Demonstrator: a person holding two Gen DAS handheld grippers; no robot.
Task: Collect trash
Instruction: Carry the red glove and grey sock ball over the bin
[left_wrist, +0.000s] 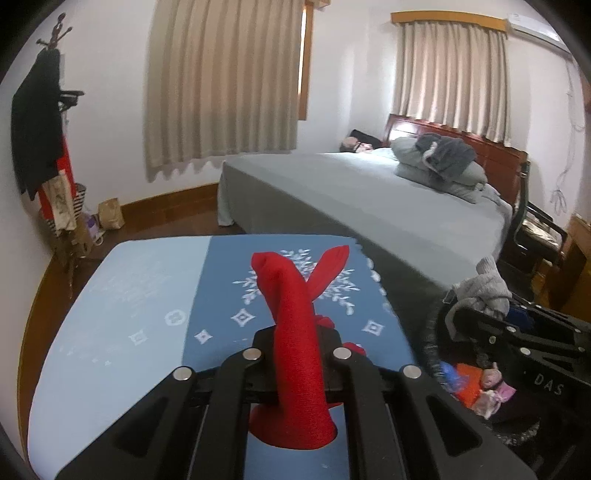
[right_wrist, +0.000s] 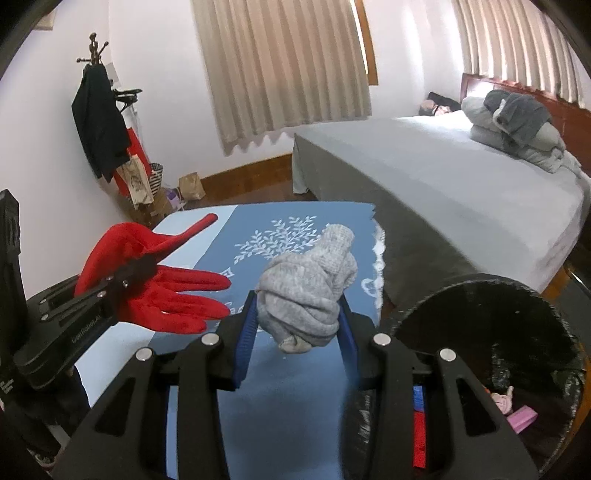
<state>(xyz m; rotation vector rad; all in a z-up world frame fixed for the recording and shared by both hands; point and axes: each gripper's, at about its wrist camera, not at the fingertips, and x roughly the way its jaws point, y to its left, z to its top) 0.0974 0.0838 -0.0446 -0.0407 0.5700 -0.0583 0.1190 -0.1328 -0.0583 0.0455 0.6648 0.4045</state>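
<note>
My left gripper (left_wrist: 297, 334) is shut on a red glove (left_wrist: 291, 288), which sticks up between its fingers above the blue patterned tablecloth (left_wrist: 147, 314). The right wrist view shows that gripper (right_wrist: 138, 269) from the side, with the red glove's (right_wrist: 177, 295) fingers splayed out. My right gripper (right_wrist: 299, 314) is shut on a balled grey knit glove (right_wrist: 310, 280), its blue pads (right_wrist: 245, 332) pressing both sides. A black round bin (right_wrist: 480, 288) stands open at the right of the table, holding pink, red and blue scraps. In the left wrist view the right gripper (left_wrist: 517, 332) hangs over that bin (left_wrist: 428, 332).
A large bed (right_wrist: 443, 177) with grey sheets and folded bedding runs behind the table and bin. A coat stand (right_wrist: 98, 122) with dark clothes and bags stands at the left wall. A dark chair (left_wrist: 535, 229) sits beside the bed at the far right.
</note>
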